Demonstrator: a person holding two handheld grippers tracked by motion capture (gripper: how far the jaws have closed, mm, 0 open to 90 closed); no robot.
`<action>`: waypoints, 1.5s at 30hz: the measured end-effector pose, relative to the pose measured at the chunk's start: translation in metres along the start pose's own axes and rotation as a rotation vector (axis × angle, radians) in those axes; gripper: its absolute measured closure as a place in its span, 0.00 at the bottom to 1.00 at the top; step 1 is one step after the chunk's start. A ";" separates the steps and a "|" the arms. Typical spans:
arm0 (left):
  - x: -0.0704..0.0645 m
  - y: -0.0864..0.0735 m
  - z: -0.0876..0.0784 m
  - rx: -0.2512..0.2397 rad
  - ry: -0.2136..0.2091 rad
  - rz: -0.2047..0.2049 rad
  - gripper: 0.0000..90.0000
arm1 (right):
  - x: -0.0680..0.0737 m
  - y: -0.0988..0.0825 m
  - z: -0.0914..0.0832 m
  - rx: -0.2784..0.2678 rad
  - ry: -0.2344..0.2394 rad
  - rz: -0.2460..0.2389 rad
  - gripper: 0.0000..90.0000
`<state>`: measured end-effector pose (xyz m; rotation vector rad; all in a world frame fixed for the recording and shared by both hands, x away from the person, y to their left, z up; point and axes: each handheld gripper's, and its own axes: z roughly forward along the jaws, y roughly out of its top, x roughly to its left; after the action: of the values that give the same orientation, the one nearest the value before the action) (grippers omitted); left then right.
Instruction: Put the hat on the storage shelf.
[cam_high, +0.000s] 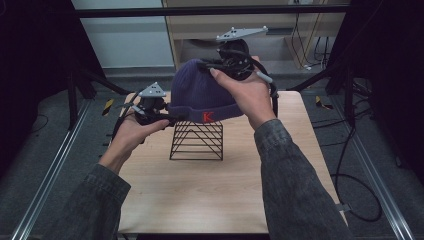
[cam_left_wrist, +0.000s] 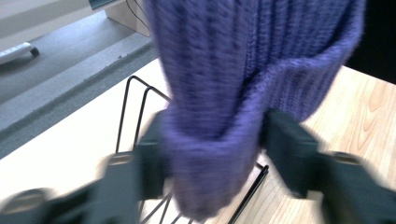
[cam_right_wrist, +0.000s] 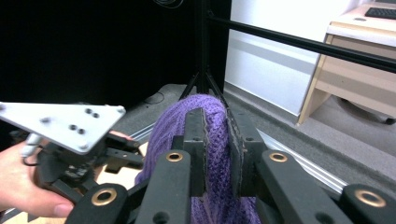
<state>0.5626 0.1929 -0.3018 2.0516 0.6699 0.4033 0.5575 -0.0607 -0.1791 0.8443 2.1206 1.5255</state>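
Note:
A purple knit beanie (cam_high: 200, 92) with a red letter on its folded brim hangs in the air above a black wire rack (cam_high: 197, 141). My left gripper (cam_high: 167, 118) is shut on the brim at the hat's left edge; the thick purple fold (cam_left_wrist: 212, 158) bulges between its black jaws. My right gripper (cam_high: 209, 66) is shut on the crown at the top of the hat, with the knit (cam_right_wrist: 215, 140) pinched between its two pads (cam_right_wrist: 194, 140). The other hand and its grey plate (cam_right_wrist: 60, 123) show at the left of the right gripper view.
The wire rack stands in the middle of a light wooden table (cam_high: 220, 195). Black frame bars (cam_high: 210, 11) and tripod legs surround the table. A pale wooden desk (cam_high: 250, 30) stands behind it, and cables (cam_high: 350, 165) lie on the floor to the right.

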 end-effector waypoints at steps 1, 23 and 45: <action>-0.001 0.001 -0.001 0.001 0.005 0.002 0.59 | 0.000 0.000 0.000 0.000 0.000 0.000 0.88; 0.017 -0.026 -0.002 0.017 0.098 -0.075 0.68 | -0.012 -0.028 0.029 0.091 -0.036 0.024 0.87; 0.016 -0.040 -0.001 0.048 0.105 -0.086 0.68 | -0.009 -0.045 0.038 0.157 -0.027 0.005 0.87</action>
<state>0.5631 0.2206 -0.3352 2.0491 0.8350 0.4510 0.5766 -0.0501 -0.2345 0.9183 2.2421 1.3558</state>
